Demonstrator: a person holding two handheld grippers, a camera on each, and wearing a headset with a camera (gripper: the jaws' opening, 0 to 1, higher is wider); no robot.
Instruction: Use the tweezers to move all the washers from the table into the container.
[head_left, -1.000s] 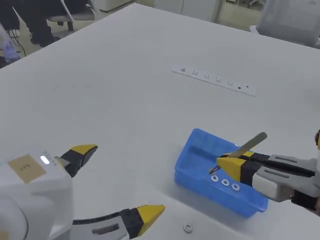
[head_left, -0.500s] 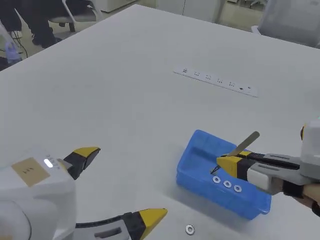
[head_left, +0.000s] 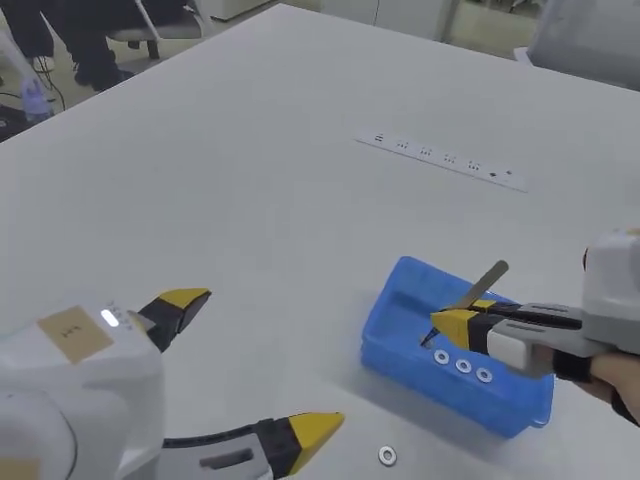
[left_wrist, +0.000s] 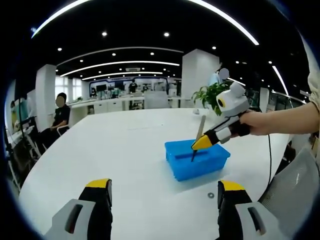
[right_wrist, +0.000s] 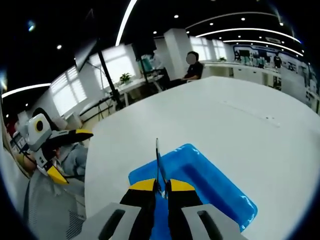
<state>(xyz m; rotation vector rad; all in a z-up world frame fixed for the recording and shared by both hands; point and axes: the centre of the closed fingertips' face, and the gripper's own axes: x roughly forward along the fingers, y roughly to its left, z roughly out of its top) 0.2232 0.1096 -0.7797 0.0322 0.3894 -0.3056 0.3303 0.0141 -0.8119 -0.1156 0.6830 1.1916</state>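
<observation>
Right gripper: jaws pinched together on the tweezers, yellow tips above the inside of the blue container, pointing left across it. Right hand grips the handle behind; forearm stretched out. Left gripper: jaws spread wide, nothing between them, well left of the container, aimed toward it.

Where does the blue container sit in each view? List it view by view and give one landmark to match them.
Head view: the blue container is lower right, on the white table.
Left gripper view: the container is right of centre.
Right gripper view: the container is lower centre, beneath the fingers of the right gripper.
Shared landmark: the tweezers, clamped in the right gripper, tips pointing into the container.
</observation>
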